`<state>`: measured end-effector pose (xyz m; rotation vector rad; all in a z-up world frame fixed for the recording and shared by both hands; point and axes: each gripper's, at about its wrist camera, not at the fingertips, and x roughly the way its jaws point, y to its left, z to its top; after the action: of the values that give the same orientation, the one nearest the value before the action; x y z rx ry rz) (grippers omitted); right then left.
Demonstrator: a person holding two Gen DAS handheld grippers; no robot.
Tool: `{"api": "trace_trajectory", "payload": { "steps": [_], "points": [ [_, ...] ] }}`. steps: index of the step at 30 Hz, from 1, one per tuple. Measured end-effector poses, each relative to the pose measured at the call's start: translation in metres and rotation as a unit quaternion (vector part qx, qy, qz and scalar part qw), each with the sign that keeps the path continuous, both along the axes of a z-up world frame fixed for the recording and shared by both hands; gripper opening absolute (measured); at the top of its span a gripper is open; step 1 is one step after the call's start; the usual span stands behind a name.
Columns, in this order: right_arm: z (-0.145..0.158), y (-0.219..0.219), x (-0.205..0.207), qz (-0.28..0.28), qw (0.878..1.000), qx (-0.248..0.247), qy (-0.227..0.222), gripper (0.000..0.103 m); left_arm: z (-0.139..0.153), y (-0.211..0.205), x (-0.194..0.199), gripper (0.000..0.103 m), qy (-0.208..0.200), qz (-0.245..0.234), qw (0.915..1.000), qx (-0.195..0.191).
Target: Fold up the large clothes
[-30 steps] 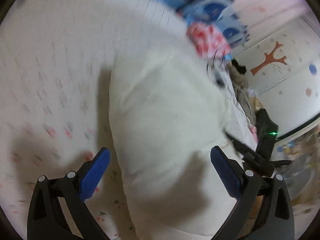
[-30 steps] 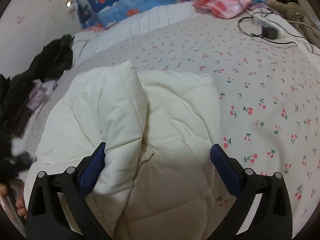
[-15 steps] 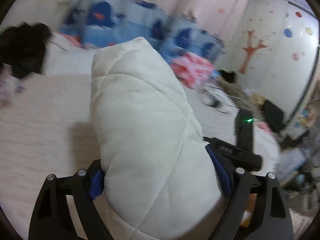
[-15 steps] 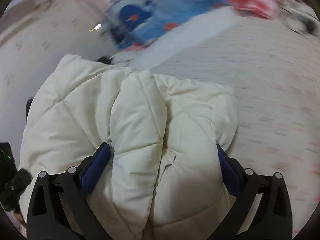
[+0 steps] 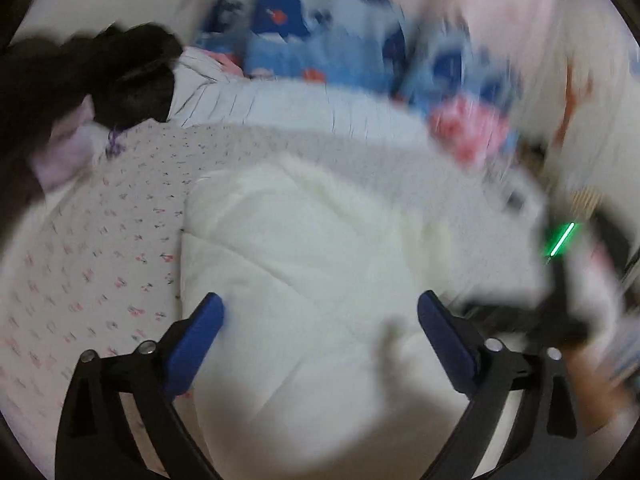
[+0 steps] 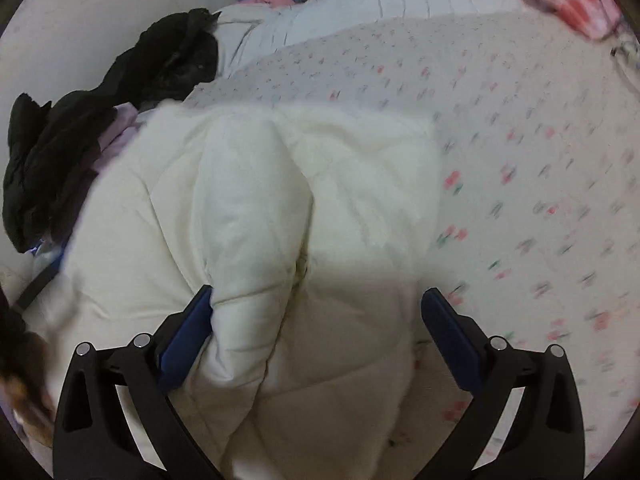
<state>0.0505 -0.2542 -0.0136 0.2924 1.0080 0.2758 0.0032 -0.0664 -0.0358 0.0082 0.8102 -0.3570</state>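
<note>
**Jaws wide over the coat**

Left gripper is opening, its blue pads clear of the white coat that lies between them. Right gripper stands wide too, one pad against a puffy fold; grip unclear. Bundled coat rests on the cherry-print bed, just beside black clothes.

Blurred right side of left-wrist view; white jacket bottom cropped.

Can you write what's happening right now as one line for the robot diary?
step: folding | item: white puffy jacket on cherry-print bed | left gripper: opening, jacket between fingers | right gripper: open, straddling jacket
</note>
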Motion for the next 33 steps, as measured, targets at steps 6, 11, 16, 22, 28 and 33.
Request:
{"api": "trace_trajectory", "payload": {
  "steps": [6,11,16,22,28,33],
  "points": [
    [0.051,0.031,0.031,-0.032,0.993,-0.062,-0.1,0.097,-0.015,0.019,0.006,0.094,0.009,0.018,0.9993,-0.031],
    [-0.042,0.019,0.066,-0.041,0.999,-0.017,-0.027,0.097,-0.015,-0.002,0.001,0.095,0.004,0.015,0.9996,-0.026],
    [0.01,0.011,0.032,-0.059,0.996,-0.029,-0.063,0.097,-0.015,-0.005,-0.009,0.096,-0.009,0.027,0.9996,-0.004],
    [-0.001,0.035,-0.046,-0.038,0.989,-0.114,-0.087,0.097,-0.015,-0.003,-0.013,0.096,-0.012,0.026,0.9995,-0.011],
    [-0.005,0.029,-0.039,-0.035,0.992,-0.103,-0.069,0.097,-0.014,-0.013,-0.019,0.096,-0.031,0.021,0.9992,0.017],
    [0.006,0.019,-0.043,-0.05,0.993,-0.068,-0.077,0.097,-0.012,-0.011,-0.022,0.096,-0.039,0.026,0.9988,0.016]
  ]
}}
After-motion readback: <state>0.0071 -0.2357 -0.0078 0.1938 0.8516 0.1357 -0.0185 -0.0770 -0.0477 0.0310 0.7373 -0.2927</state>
